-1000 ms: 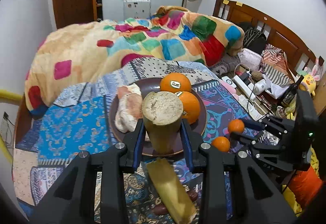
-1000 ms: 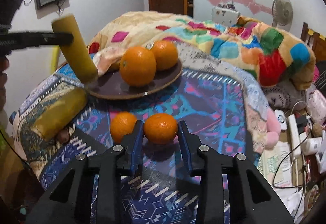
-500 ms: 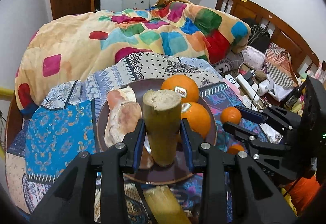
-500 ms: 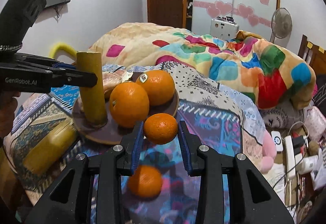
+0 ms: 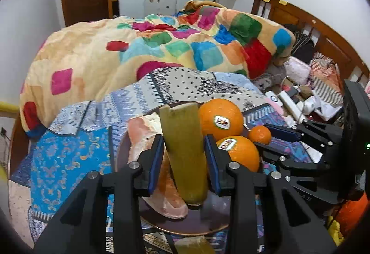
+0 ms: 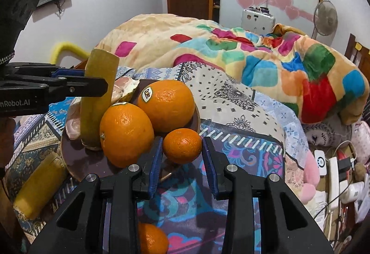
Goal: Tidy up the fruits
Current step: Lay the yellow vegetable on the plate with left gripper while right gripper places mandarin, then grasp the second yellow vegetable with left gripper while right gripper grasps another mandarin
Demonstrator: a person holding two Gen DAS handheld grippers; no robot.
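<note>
My left gripper is shut on a yellow-green sugarcane piece, held upright with its lower end on the brown plate. The plate holds two large stickered oranges and peeled pomelo pieces. My right gripper is shut on a small mandarin, held just above the plate's near rim beside the large oranges. The left gripper with the cane also shows in the right wrist view.
A second sugarcane piece lies on the patterned cloth left of the plate. Another mandarin lies on the cloth under my right gripper. A colourful quilt is heaped behind. Power strips and clutter lie to the right.
My right gripper lifted the mandarin off the cloth and carried it to the plate's edge. My left gripper brought the sugarcane over the plate and set its end down.
</note>
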